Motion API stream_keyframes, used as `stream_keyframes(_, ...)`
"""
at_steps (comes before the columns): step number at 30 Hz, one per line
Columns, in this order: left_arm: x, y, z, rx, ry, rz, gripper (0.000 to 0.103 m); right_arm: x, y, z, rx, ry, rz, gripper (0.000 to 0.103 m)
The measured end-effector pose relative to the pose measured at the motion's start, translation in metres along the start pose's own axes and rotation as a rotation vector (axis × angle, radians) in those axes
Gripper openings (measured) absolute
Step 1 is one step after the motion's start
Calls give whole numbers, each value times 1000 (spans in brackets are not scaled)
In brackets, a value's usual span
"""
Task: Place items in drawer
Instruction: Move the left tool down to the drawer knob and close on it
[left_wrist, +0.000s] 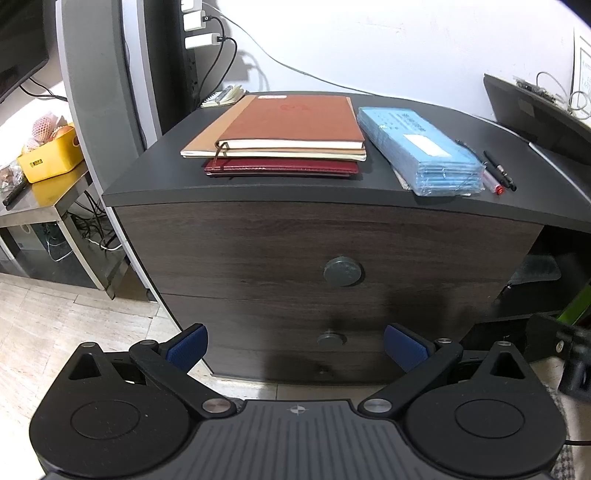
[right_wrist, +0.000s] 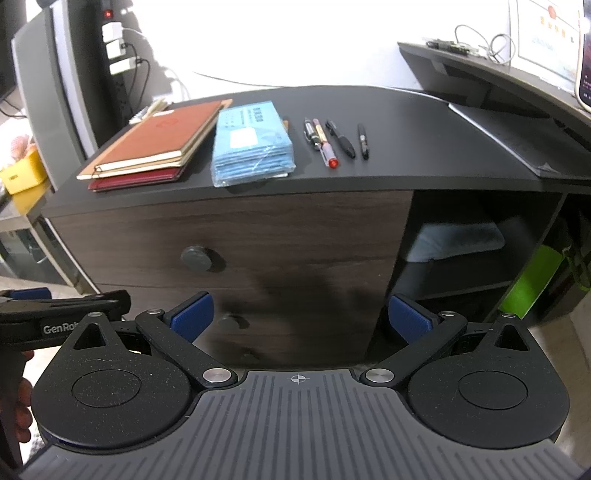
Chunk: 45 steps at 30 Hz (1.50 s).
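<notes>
Dark wood cabinet (left_wrist: 258, 236), both drawers shut. Top drawer knob (left_wrist: 342, 271) and lower knob (left_wrist: 331, 339) untouched. On the cabinet top: stacked notebooks (left_wrist: 288, 136), blue packet (left_wrist: 421, 151) just beside them, pens (right_wrist: 334, 142) in a row further right. Left gripper (left_wrist: 295, 349) hung low before the drawer fronts, jaws wide, nothing held. Right gripper (right_wrist: 301, 317) likewise spread and empty. Judged the opening step, not yet begun. Next move likely called for closing one gripper on a knob and pulling straight out.
</notes>
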<state>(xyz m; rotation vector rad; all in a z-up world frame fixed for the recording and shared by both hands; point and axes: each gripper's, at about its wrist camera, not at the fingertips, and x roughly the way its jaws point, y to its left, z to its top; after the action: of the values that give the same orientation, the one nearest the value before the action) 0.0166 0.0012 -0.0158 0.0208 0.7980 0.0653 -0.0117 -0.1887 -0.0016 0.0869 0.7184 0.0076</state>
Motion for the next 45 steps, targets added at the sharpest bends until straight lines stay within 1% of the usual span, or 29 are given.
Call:
stream_keyframes(1, 4, -1, 0, 4, 5, 10, 102, 3, -2, 1, 5, -2, -3, 103)
stream_keyframes(3, 16, -4, 0, 6, 45, 32, 102, 11, -7, 4, 15, -11, -10, 103)
stream_keyframes(4, 23, -4, 0, 7, 69, 27, 102, 15, -10, 6, 20, -15, -13, 103)
stream_keyframes(7, 36, -3, 0, 12, 99, -10, 102, 29, -20, 13, 41, -24, -33, 103)
stream_keyframes(10, 46, -4, 2, 33, 91, -33, 102, 47, -34, 21, 69, -27, -56, 103)
stream_keyframes(13, 59, -4, 7, 42, 66, -86, 102, 65, -49, 30, 89, -16, -58, 103)
stream_keyframes(17, 77, -4, 13, -1, 84, -121, 102, 84, -67, 38, 115, -24, -46, 103)
stream_keyframes(19, 85, -7, 15, -6, 84, -142, 102, 93, -76, 39, 120, -34, -20, 103)
stream_keyframes(21, 92, -12, 17, 14, 76, -141, 102, 102, -83, 40, 116, -37, 10, 103)
stream_keyframes(23, 98, -17, 19, 31, 83, -109, 102, 112, -87, 40, 100, -23, 46, 103)
stream_keyframes(25, 107, -20, 22, 26, 93, -87, 100, 122, -91, 40, 95, -5, 74, 103)
stream_keyframes(27, 114, -22, 25, 19, 99, -74, 99, 129, -92, 39, 75, 5, 71, 103)
stream_keyframes(28, 118, -22, 27, 19, 104, -72, 99, 133, -91, 39, 62, 10, 52, 103)
stream_keyframes(30, 124, -22, 29, 14, 107, -77, 95, 141, -89, 38, 45, 38, -24, 103)
stream_keyframes(31, 126, -21, 30, 10, 106, -84, 91, 145, -90, 38, 44, 53, -47, 101)
stream_keyframes(32, 128, -20, 31, 6, 101, -94, 89, 148, -91, 38, 42, 60, -51, 100)
stream_keyframes(33, 130, -19, 32, -1, 97, -95, 87, 151, -92, 38, 41, 63, -45, 97)
stream_keyframes(37, 136, -11, 37, -32, 73, -102, 80, 161, -96, 40, 6, 84, -17, 96)
stream_keyframes(41, 147, -11, 41, -32, 93, -130, 77, 167, -103, 45, -11, 91, 26, 97)
stream_keyframes(43, 151, -16, 43, -20, 102, -153, 75, 173, -105, 47, -13, 106, 36, 97)
stream_keyframes(45, 155, -21, 45, -2, 113, -156, 73, 179, -107, 49, -17, 128, 43, 97)
